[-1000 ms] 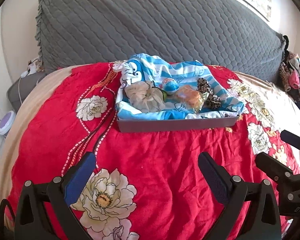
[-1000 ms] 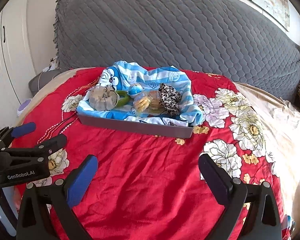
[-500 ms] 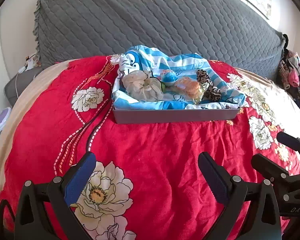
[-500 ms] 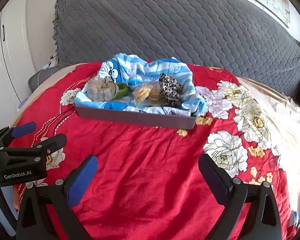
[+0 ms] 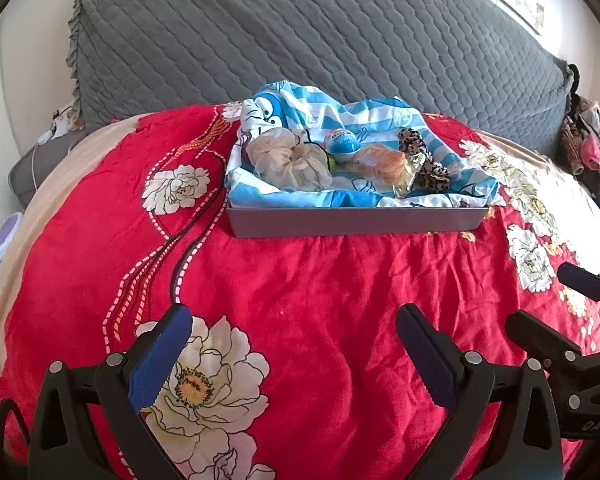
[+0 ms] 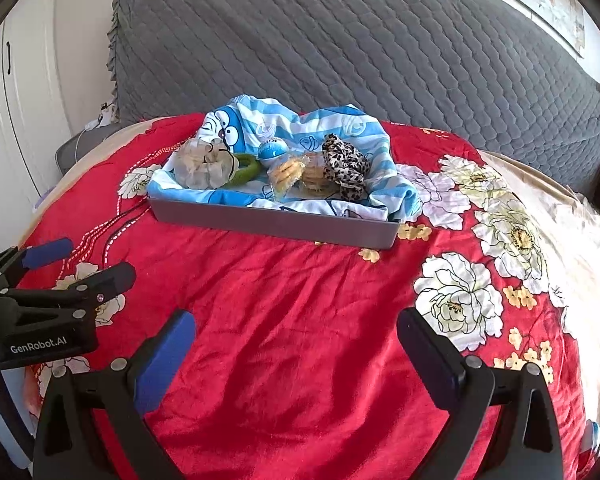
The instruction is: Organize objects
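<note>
A red floral bedspread (image 6: 292,312) covers the bed, with a grey quilted headboard cover (image 6: 340,48) behind; at far left of the right wrist view, the left gripper (image 6: 88,262) hovers above the spread with its fingers apart and nothing between them; beyond it a grey tray (image 6: 272,222) sits on the spread, lined with a blue-striped cartoon cloth (image 6: 300,126); inside, from left to right, lie a cream scrunchie (image 6: 202,164), a green ring (image 6: 246,170) just beside it, a blue-and-white ball (image 6: 272,151), a clear packet of biscuits (image 6: 286,174) and a leopard-print scrunchie (image 6: 346,166); nearest the lens, the right gripper (image 6: 296,330) is held low over the spread, well short of the tray, fingers spread wide and empty.
</note>
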`<action>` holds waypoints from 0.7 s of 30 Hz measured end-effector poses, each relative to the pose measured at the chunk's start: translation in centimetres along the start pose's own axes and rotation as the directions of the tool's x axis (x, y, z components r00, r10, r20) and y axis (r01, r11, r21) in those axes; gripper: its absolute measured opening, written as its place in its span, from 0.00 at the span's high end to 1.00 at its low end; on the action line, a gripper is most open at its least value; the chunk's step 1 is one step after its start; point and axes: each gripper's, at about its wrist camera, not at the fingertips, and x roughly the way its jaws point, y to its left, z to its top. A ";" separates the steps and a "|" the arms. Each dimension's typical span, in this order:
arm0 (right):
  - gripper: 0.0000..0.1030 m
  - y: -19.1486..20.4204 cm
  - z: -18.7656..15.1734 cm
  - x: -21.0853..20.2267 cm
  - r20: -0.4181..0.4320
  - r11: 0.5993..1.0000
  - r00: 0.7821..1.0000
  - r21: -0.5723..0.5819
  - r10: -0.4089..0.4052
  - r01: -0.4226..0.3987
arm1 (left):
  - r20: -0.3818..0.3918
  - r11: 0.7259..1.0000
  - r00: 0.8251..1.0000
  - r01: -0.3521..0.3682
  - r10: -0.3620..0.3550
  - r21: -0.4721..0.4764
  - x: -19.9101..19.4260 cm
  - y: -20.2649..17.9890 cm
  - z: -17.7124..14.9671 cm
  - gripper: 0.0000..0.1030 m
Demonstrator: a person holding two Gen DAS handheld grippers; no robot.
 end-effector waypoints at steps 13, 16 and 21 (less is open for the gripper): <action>0.01 0.1 -0.2 0.8 -0.008 1.000 1.000 -0.005 0.003 -0.003 | -0.008 1.000 1.000 -0.008 0.008 -0.001 0.8 0.1 -0.6 0.01; 0.01 0.1 -0.3 1.1 -0.012 1.000 1.000 -0.004 0.003 -0.003 | -0.009 1.000 1.000 -0.011 0.011 -0.001 0.9 0.2 -0.7 0.01; 0.01 0.0 -0.4 1.4 -0.020 1.000 1.000 -0.001 0.002 -0.002 | -0.015 1.000 1.000 -0.013 0.013 -0.006 1.4 0.4 -0.9 0.01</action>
